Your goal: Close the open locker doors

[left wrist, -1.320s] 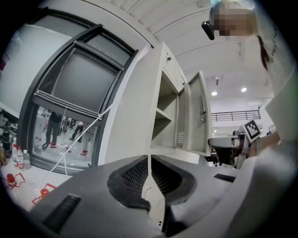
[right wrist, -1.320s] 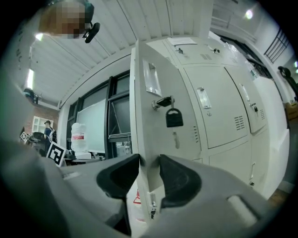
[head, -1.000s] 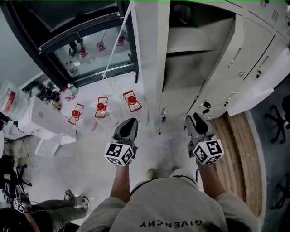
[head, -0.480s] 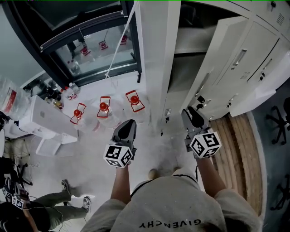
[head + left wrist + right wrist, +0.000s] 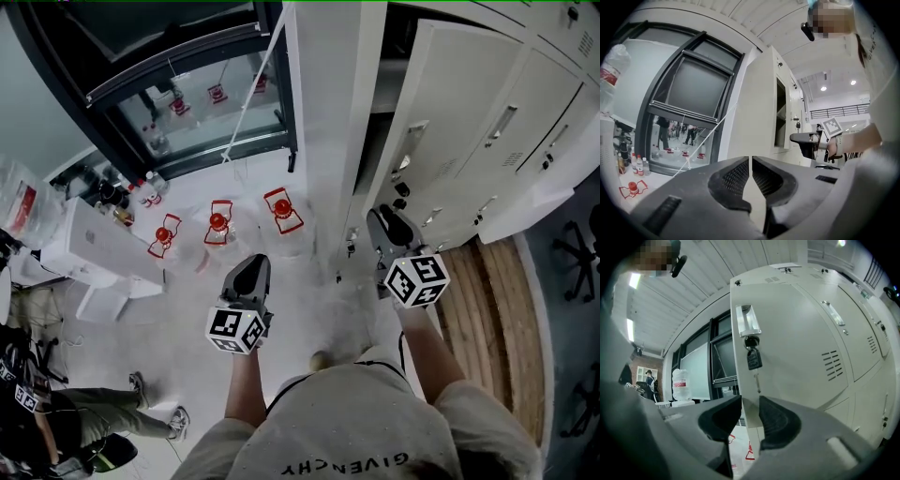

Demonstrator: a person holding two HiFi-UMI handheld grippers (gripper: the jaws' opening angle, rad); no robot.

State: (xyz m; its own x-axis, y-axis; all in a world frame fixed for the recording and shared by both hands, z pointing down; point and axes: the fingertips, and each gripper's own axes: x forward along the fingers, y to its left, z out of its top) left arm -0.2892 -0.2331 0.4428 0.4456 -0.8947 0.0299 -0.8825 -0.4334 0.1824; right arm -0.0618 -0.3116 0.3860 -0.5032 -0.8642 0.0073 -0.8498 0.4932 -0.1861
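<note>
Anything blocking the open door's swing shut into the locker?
Nothing visible. Nothing sticks out into the gap between the door and the locker. The right gripper is at the door's free edge, jaws apart.

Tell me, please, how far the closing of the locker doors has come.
Done: the neighbouring white metal doors look shut. In hand: the right gripper is at the edge of the tall white keyed locker door, which stands ajar. Remaining: swing it fully shut.

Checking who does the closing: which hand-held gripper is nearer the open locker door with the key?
Right. The right hand-held gripper is at the free edge of the open locker door; the left hand-held gripper hangs left of it.
</note>
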